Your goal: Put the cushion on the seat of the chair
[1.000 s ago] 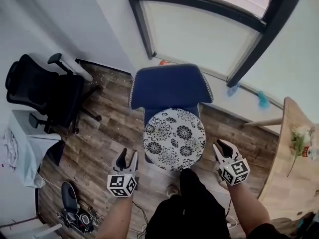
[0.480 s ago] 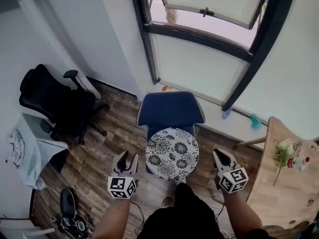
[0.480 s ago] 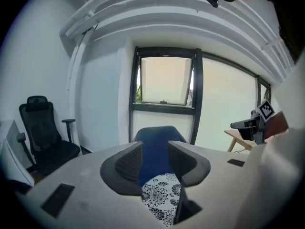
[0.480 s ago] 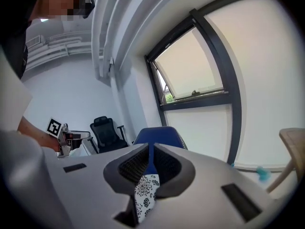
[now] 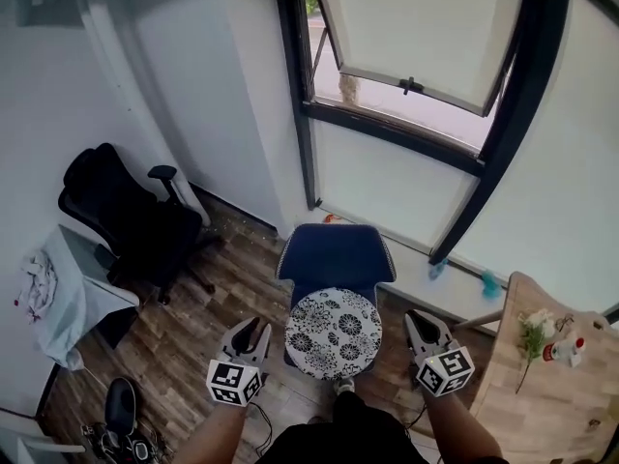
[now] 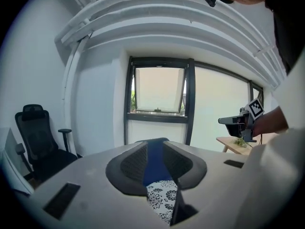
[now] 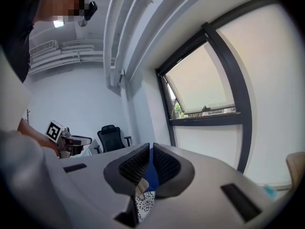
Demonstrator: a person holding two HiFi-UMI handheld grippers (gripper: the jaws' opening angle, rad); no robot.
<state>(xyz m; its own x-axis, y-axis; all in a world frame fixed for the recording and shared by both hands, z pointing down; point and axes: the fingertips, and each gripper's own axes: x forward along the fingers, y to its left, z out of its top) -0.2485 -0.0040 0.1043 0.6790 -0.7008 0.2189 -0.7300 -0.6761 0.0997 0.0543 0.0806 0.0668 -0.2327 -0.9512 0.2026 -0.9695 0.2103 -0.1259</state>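
Observation:
A round black-and-white floral cushion [image 5: 334,332] lies flat on the seat of the blue chair [image 5: 335,255] under the window. My left gripper [image 5: 253,329] hangs in the air left of the cushion, apart from it. Its jaws have just been closing and still stand open, with nothing between them. Through their gap in the left gripper view [image 6: 153,149] I see the chair back [image 6: 155,161] and the cushion [image 6: 162,200]. My right gripper [image 5: 416,319] hangs to the cushion's right. Its jaws [image 7: 150,155] have just been closing to a thin slit and hold nothing.
A black office chair [image 5: 135,216] stands at the left wall, beside a white table [image 5: 73,312] with a cloth on it. A wooden table [image 5: 537,404] with flowers [image 5: 530,336] is at the right. Shoes [image 5: 120,406] lie on the wood floor. The window [image 5: 426,37] is tilted open.
Both grippers and the head camera have risen, so chair and cushion look smaller and farther. The cushion stays on the seat. Both grippers' jaws have narrowed.

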